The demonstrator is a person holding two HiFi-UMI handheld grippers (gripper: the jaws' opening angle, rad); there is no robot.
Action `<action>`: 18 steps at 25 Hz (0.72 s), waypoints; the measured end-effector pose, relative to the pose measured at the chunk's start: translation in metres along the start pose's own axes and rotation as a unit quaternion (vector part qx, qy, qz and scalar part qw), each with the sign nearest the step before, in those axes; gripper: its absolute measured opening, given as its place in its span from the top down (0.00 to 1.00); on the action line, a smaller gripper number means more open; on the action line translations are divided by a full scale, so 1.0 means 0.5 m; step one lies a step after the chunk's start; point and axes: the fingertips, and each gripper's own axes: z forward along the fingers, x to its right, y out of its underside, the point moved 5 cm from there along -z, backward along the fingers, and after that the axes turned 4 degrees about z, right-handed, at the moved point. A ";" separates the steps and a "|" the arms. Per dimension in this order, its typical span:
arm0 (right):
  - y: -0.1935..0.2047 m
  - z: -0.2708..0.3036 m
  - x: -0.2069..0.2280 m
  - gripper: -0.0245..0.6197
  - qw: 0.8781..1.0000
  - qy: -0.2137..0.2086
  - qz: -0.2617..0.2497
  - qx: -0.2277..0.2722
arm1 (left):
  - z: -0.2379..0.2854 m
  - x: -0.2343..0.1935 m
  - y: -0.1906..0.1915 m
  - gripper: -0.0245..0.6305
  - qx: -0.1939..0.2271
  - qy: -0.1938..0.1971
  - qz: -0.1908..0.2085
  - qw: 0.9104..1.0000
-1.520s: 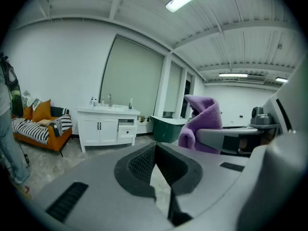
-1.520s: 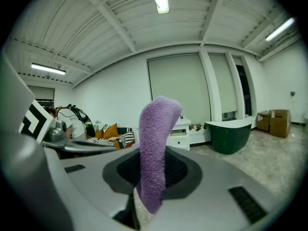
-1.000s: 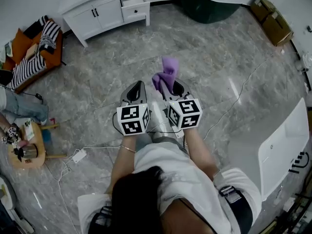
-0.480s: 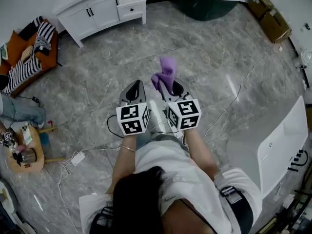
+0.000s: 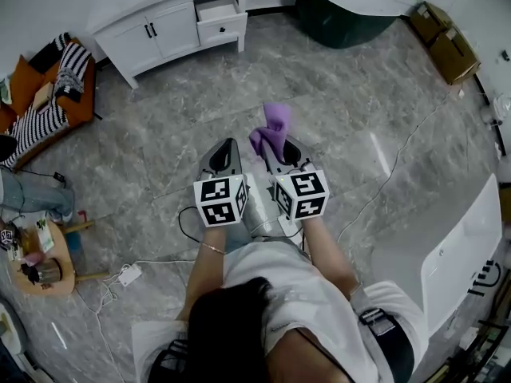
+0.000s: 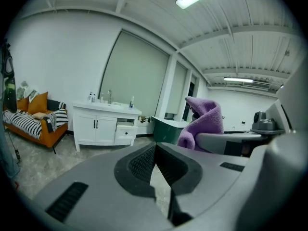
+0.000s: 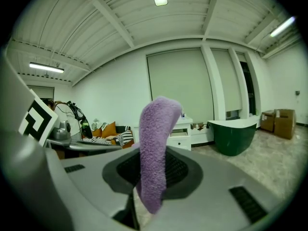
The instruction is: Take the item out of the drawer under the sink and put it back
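Purple terry cloth (image 5: 274, 126) stood up from the right gripper (image 5: 281, 144), pinched between its jaws, same grip as a second before. Left gripper (image 5: 227, 145) carried nothing, jaws pressed together.

What changed: the white vanity cabinet (image 5: 160, 26) shifted slightly in the head view and both grippers sat a touch lower in frame. We judged the person was stepping or turning, not yet reaching.

The small white drawer (image 5: 221, 13) stood pulled out at eleven o'clock, well apart from the cloth. We read this as item out, return leg pending.

Grey veined marble floor (image 5: 359, 110), glossy, with a white plug block (image 5: 128, 274) and cable at eight o'clock. Orange sofa with striped cushions (image 5: 48, 94) at ten, dark green tub (image 5: 339, 22) at one, brown cardboard boxes (image 5: 447, 42) at two.
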 end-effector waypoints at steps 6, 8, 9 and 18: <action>-0.041 0.103 0.004 0.82 1.000 0.009 0.002 -0.001 | 0.072 -0.061 -0.050 0.96 0.001 0.010 0.002 1.000; -0.054 0.134 0.000 0.82 1.000 0.012 0.002 -0.003 | 0.091 -0.084 -0.067 0.96 0.001 0.014 0.003 1.000; -0.060 0.150 -0.002 0.82 1.000 0.013 0.002 -0.004 | 0.102 -0.097 -0.074 0.96 0.000 0.015 0.003 1.000; -0.106 0.284 -0.026 0.82 0.999 0.034 0.008 -0.006 | 0.188 -0.208 -0.131 0.96 -0.009 0.035 0.010 0.999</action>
